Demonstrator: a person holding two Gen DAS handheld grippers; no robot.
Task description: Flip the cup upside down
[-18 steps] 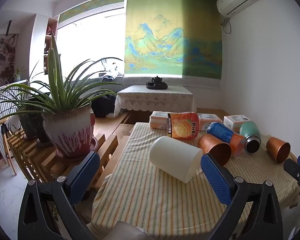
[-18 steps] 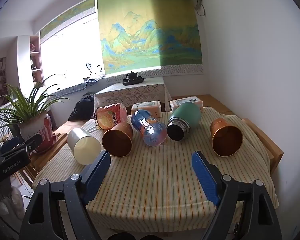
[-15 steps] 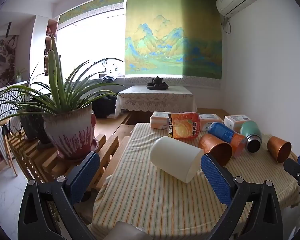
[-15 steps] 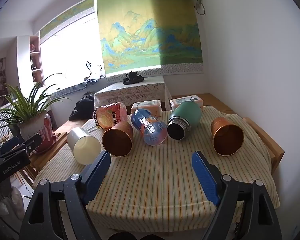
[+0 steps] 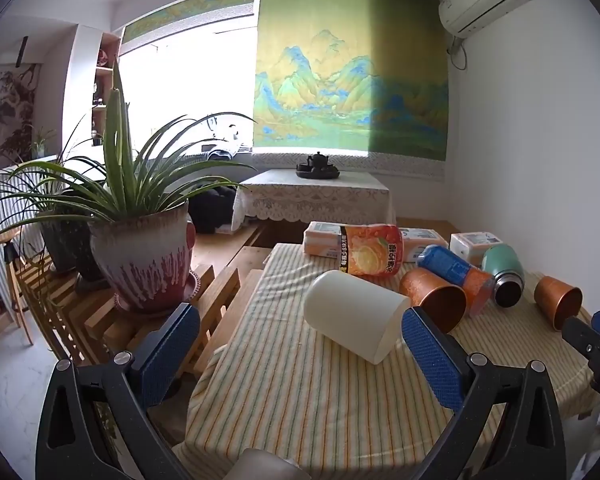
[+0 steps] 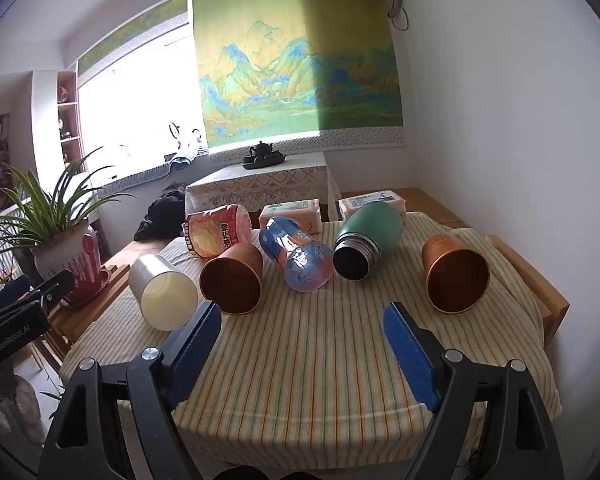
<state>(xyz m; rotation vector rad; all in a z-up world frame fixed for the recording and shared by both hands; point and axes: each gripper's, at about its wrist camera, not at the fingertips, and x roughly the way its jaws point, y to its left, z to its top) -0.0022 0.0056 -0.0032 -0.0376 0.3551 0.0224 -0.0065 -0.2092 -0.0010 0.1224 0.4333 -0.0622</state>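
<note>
Cup: white cup (image 5: 354, 316) lies on its side on the striped tablecloth (image 5: 300, 400), at the left end of the row of fallen containers.
Neighbour: copper cup (image 6: 232, 280) lies just right of the white cup, mouth toward the cameras.
Left gripper (image 5: 300, 356): jaws spread wide, holding nothing, just short of the white cup.
Right gripper (image 6: 302, 340): jaws wide apart, empty, right of the white cup, apart from the containers.

The left wrist view looks from the table's (image 5: 300, 400) near-left corner; the right wrist view faces it centrally. Both share the white cup (image 5: 354, 314) (image 6: 162, 294).
</note>
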